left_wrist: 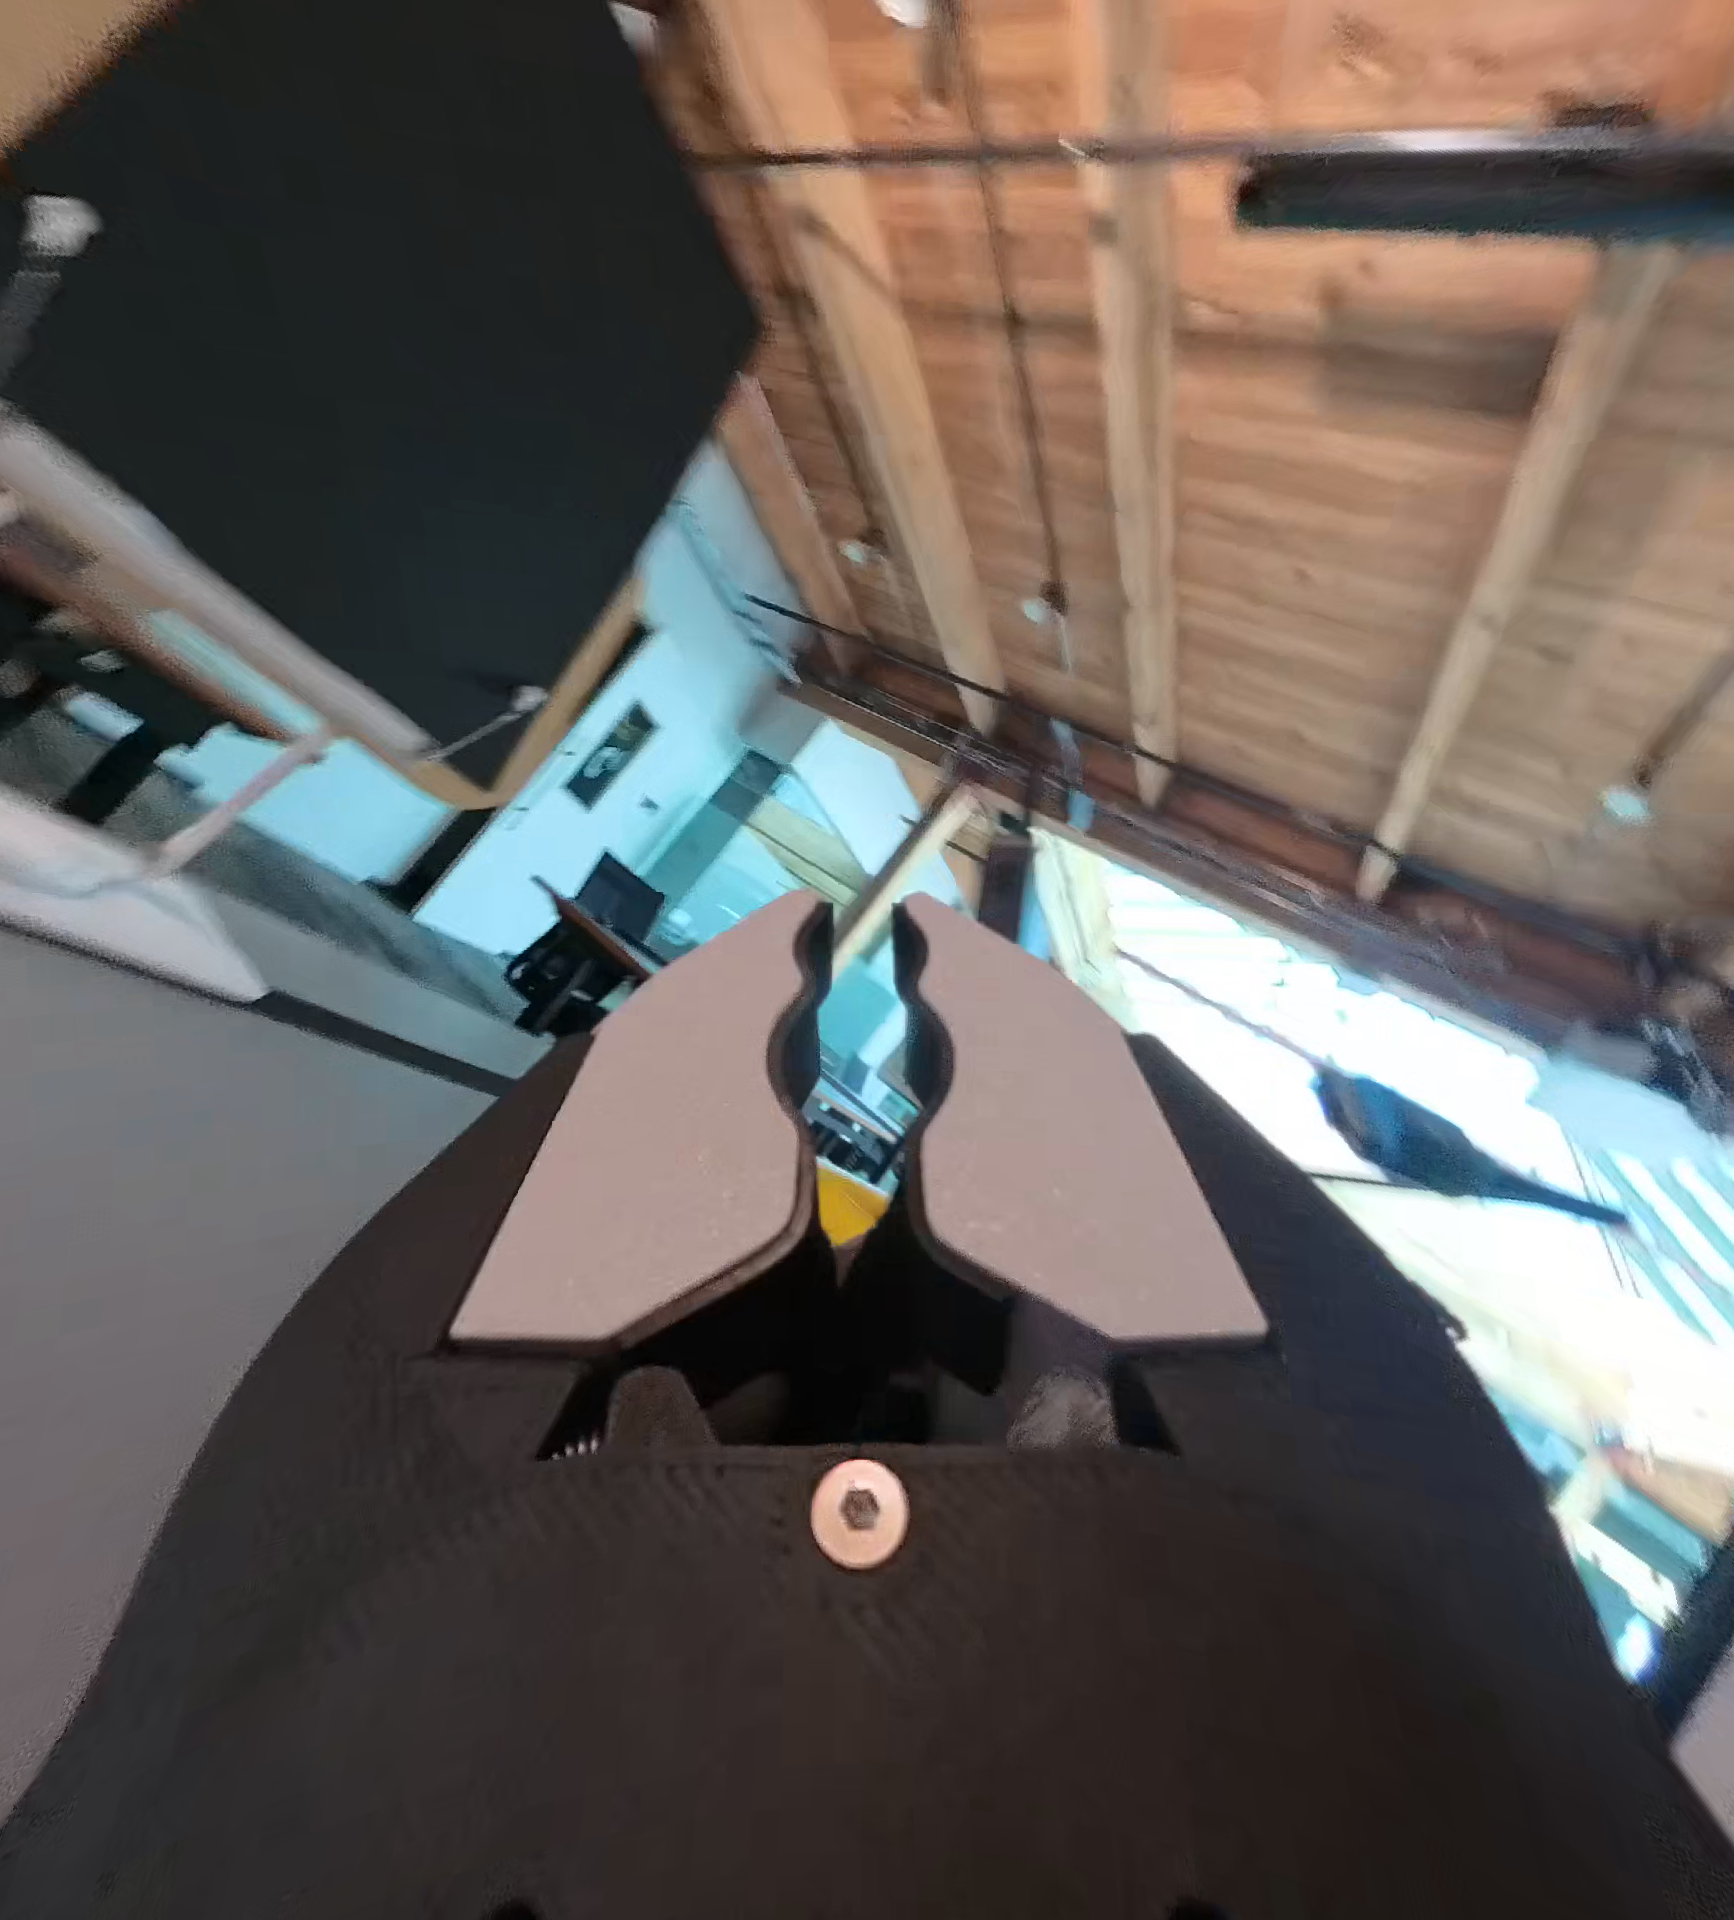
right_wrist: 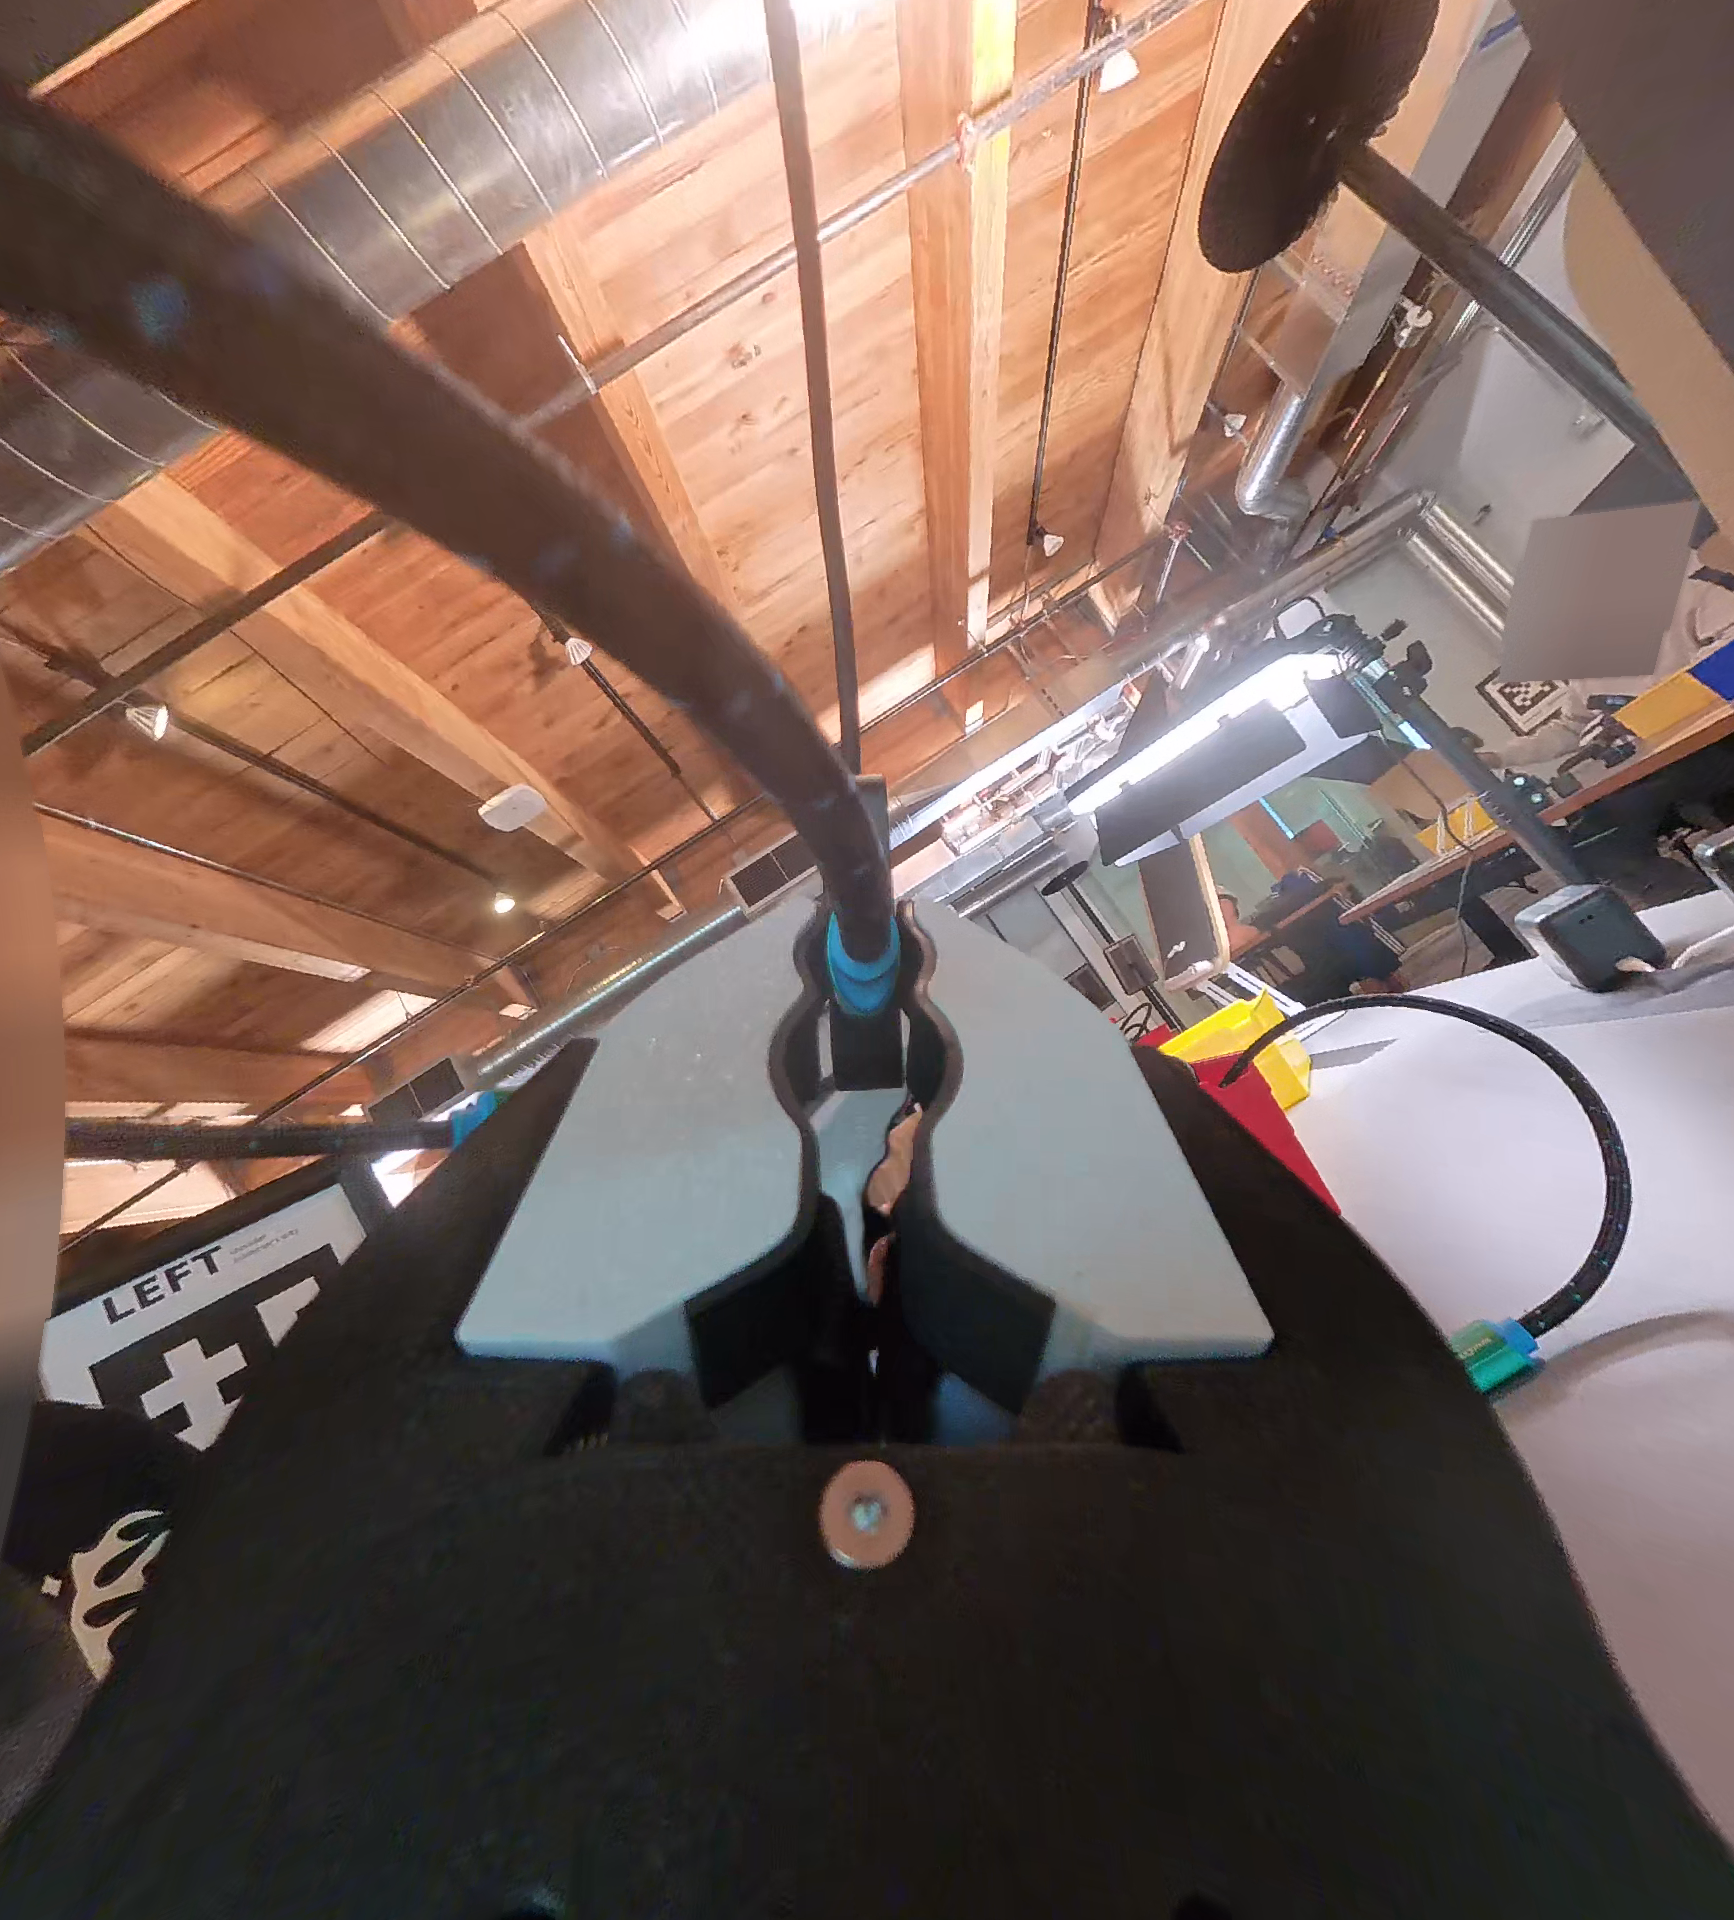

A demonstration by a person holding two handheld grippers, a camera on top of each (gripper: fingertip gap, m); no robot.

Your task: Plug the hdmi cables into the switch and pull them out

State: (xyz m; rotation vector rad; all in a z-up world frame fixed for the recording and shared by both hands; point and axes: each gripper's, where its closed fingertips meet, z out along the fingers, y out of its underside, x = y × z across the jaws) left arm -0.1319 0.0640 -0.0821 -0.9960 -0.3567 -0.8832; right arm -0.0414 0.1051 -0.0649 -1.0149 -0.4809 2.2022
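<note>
The black cable (right_wrist: 530, 499) arcs up and left from its blue-collared plug (right_wrist: 861, 1003), pinched between the right gripper (right_wrist: 865, 935) tips. Bring it down level first; no switch shows. The left gripper (left_wrist: 861, 925), slightly parted, holds nothing.

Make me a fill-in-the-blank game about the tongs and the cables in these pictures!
1. The right tongs are shut on a cable plug with a ____ collar.
2. The left tongs hold ____.
3. Both cameras point up at a ceiling made of ____.
4. Another cable lies on the ____ table.

Missing words: blue; nothing; wood; white
</note>
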